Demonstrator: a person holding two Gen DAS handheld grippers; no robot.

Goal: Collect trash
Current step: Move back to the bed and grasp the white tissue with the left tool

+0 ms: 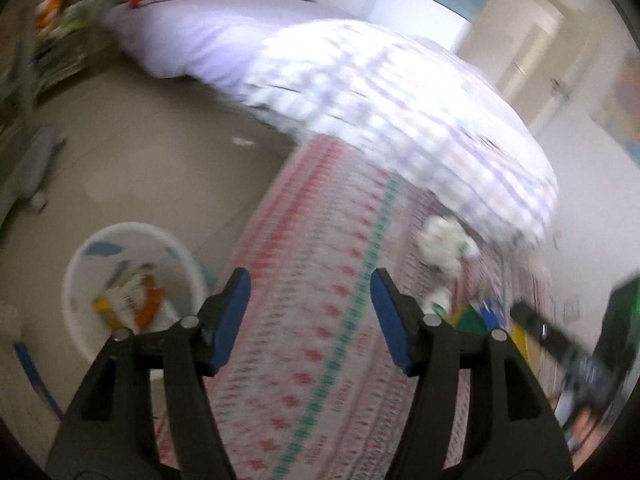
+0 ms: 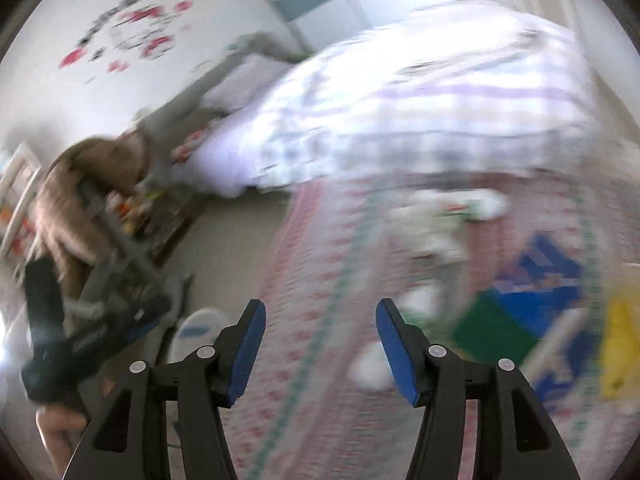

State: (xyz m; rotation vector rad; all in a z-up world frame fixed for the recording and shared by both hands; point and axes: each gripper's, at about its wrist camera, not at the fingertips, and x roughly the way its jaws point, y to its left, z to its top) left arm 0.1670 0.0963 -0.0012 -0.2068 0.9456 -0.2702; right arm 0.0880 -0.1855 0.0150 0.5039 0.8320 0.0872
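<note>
Both views blurred: left gripper (image 1: 310, 280) & right gripper (image 2: 320, 312) jaws apart w/ nothing btwn, over patterned bedsheet (image 1: 320, 340); crumpled white trash (image 1: 444, 244) on sheet near checked quilt (image 1: 400, 100); white bin (image 1: 80, 264) w/ wrappers on floor beside bed.

white bin (image 1: 132, 236), red-patterned sheet (image 1: 320, 320), lilac checked quilt (image 1: 400, 100)

My left gripper (image 1: 310, 312) and right gripper (image 2: 320, 340) both point toward twelve o'clock, tilted downward, jaws apart, gripping nothing.
</note>
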